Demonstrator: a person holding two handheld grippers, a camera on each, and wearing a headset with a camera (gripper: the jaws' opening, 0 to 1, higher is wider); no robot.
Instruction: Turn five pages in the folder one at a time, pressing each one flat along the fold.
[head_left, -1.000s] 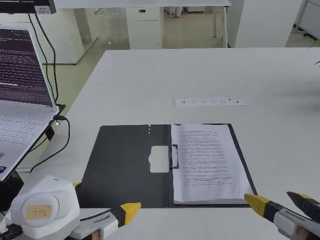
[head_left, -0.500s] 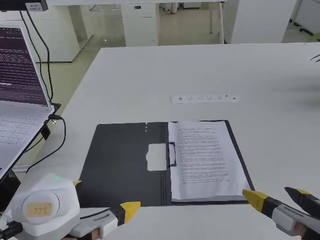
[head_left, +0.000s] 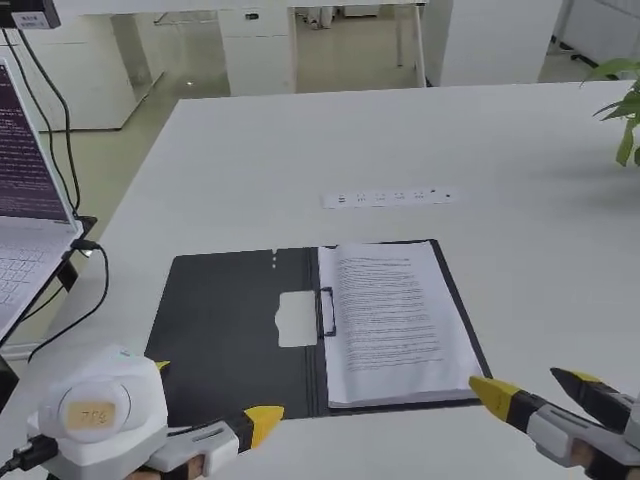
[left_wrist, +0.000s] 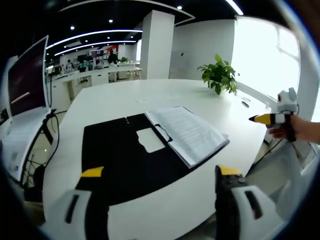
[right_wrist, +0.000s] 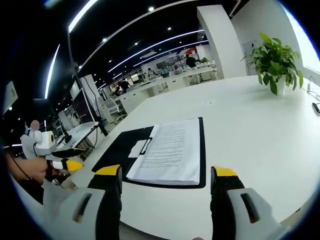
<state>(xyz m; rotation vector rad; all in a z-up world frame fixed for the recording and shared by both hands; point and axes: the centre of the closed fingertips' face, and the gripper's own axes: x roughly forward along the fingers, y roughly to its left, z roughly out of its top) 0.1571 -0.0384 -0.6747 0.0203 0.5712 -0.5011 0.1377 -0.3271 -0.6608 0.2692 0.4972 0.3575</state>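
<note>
A black folder (head_left: 225, 335) lies open on the white table, with a clipped stack of printed pages (head_left: 390, 320) on its right half. My left gripper (head_left: 212, 395) hovers open at the folder's near left corner, nothing between its yellow-tipped fingers. My right gripper (head_left: 532, 388) is open too, just past the near right corner of the stack. In the left gripper view the folder (left_wrist: 115, 155) and pages (left_wrist: 187, 132) lie ahead of the open left gripper (left_wrist: 160, 172). In the right gripper view the pages (right_wrist: 170, 147) lie ahead of the open right gripper (right_wrist: 166, 171).
An open laptop (head_left: 25, 200) stands at the left edge, and a black cable (head_left: 90, 290) hangs beside it. A white power strip (head_left: 390, 197) lies beyond the folder. A potted plant (head_left: 620, 100) is at the far right. The table's near edge runs under both grippers.
The headset camera has panned right, so everything sits further left in the picture. Folder and pages lie as before, and both grippers stay open near its front corners.
</note>
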